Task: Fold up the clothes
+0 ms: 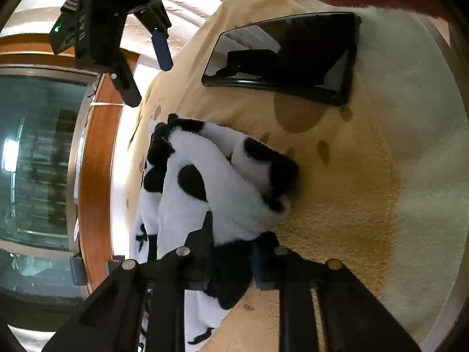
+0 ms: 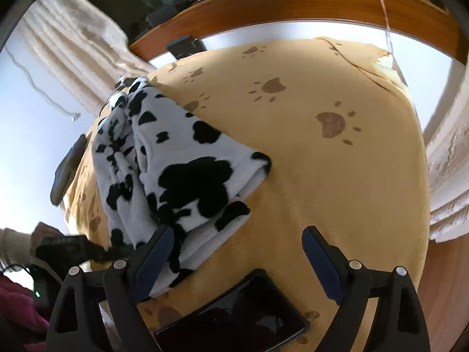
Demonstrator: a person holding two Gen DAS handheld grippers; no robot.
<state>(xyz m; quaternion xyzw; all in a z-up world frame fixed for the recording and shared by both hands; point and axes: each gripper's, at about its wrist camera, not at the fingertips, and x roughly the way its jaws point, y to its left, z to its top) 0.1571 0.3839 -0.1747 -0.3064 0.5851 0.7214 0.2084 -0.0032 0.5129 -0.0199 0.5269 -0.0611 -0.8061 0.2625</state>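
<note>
A: Nearest first, left wrist view. Left gripper (image 1: 231,261), fingers drawn close together, cow-print garment (image 1: 211,182) bunched between them. Black-and-white fleece runs right down into the gap. Pinched, I'd say.

B: Agreed. Right wrist view, near end: right gripper (image 2: 237,261), blue pads (image 2: 154,261) spread wide, nothing between them. The left finger overlaps an edge of the garment (image 2: 176,158) but I can't tell if it touches.

A: Right gripper shows in the left view too (image 1: 146,67), up at top left, above the blanket, jaws apart.

B: Just under the right gripper: a phone (image 2: 231,316), dark screen up, lying on the blanket (image 2: 337,176).

A: Same phone (image 1: 281,61) in my view, beyond the garment, flat on the blanket (image 1: 337,190). Apart from the fleece.

B: Garment position: lies on the blanket's left part in my view, partly folded, one layer doubled over another, corner pointing toward the middle. The far end is crumpled near the blanket's edge.

A: Blanket is tan with brown paw prints. Covers the surface underneath.

B: Left gripper (image 2: 117,252) appears low at my left edge, at the garment's near corner. Dark and blurred; the jaws can't be made out from here.

A: Farther out: wooden rail (image 1: 99,176), then a window (image 1: 35,152) behind it.

B: Same rail (image 2: 293,3) across my top. Pale ribbed cloth (image 2: 73,47) at upper left.
</note>
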